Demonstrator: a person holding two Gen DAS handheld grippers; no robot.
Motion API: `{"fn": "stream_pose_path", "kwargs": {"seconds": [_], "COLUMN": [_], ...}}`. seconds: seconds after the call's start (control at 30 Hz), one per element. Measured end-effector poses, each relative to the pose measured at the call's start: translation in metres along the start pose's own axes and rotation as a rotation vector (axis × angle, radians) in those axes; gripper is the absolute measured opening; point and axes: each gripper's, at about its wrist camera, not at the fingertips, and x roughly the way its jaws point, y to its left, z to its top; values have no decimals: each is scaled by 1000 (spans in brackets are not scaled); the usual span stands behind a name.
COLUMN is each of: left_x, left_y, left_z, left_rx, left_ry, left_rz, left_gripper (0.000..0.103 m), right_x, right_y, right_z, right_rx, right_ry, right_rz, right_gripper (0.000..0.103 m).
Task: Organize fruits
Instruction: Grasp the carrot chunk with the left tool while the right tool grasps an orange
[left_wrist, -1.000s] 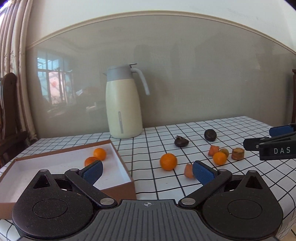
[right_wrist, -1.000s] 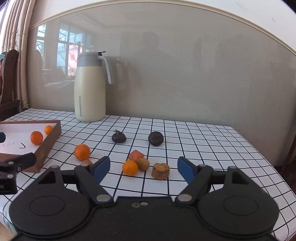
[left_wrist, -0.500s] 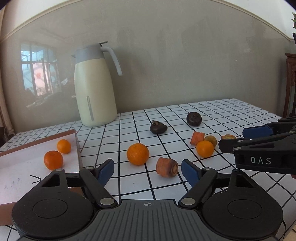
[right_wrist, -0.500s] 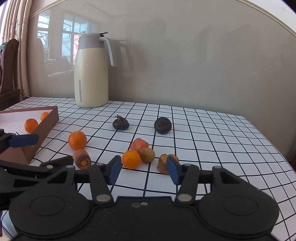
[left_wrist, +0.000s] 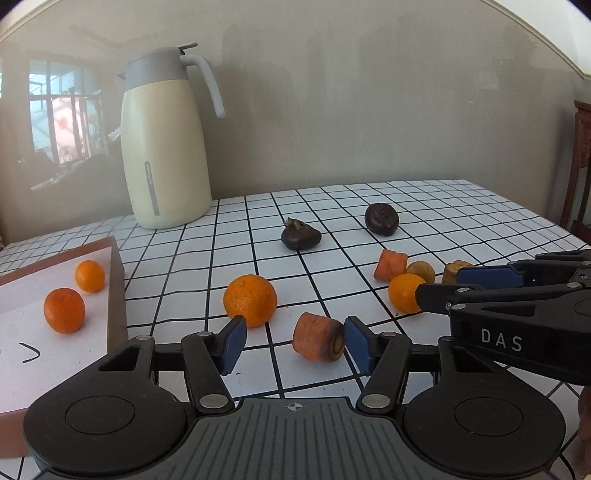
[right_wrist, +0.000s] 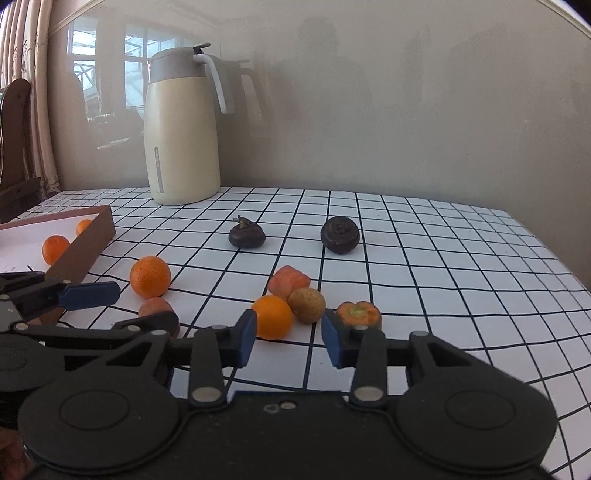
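Four oranges are counted: two inside the brown box, one loose orange on the checked tablecloth, and a smaller orange in the cluster just ahead of the right gripper. Also recorded are three carrot pieces, two dark water chestnuts, one small brownish fruit and one cream jug. Both grippers are held with jaws apart and gripping nothing, a carrot piece lying between the fingers of the left gripper; "DAS" is read on the right gripper.
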Motion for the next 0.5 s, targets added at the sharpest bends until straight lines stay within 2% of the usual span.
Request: {"fn": "stream_pose_path", "kwargs": {"seconds": [0.07,0.27,0.33,0.4,0.5], "left_x": [2,10,13,16,18], "left_y": [-1,4,6,5,4], "left_z": [2,4,4,3,3], "left_rx": [1,-18,-26,-21,-18], "left_ry": [3,25,38,56,62], "left_rz": [-3,-17,-33,-51,-64], "left_gripper": [54,48,41,40,32], "right_x": [3,13,17,23,28], "right_y": [0,-2,-4,-9,-6], "right_z": [2,5,7,8,9], "right_rx": [14,63,92,158,173], "right_ry": [6,28,38,63,73], "right_rz": [11,38,56,96,104], "right_gripper": [25,24,24,24,23]}}
